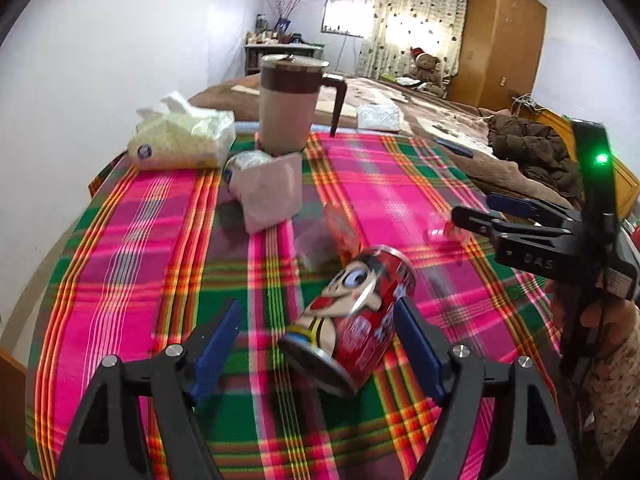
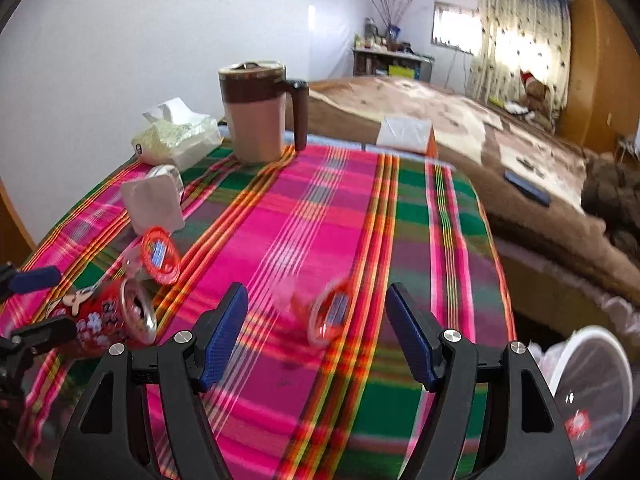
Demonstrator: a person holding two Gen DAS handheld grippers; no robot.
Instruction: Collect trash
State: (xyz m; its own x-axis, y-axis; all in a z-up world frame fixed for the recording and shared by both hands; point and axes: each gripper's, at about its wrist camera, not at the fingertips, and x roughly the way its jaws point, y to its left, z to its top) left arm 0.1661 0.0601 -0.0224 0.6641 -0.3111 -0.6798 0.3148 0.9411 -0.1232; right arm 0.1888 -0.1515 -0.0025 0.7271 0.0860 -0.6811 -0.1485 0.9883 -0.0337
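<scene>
A red drink can (image 1: pixel 356 316) with a cartoon face lies tilted on the plaid tablecloth (image 1: pixel 140 260) between the jaws of my left gripper (image 1: pixel 320 308). It leans on the right pad (image 1: pixel 416 340), while the left pad stands apart from it. From the right wrist view the can (image 2: pixel 100 316) shows its open top. My right gripper (image 2: pixel 316 292) is open over a small clear cup with a red lid (image 2: pixel 328 316), blurred, lying just ahead of its pads. A second red-lidded cup (image 2: pixel 160 256) lies to the left near the can.
A white tub (image 2: pixel 154 200) lies on its side. A tissue pack (image 1: pixel 184 136) and a brown-topped jug (image 1: pixel 288 104) stand at the table's far edge. A white-lined bin (image 2: pixel 592 380) sits low on the right. A bed (image 2: pixel 460 120) lies beyond.
</scene>
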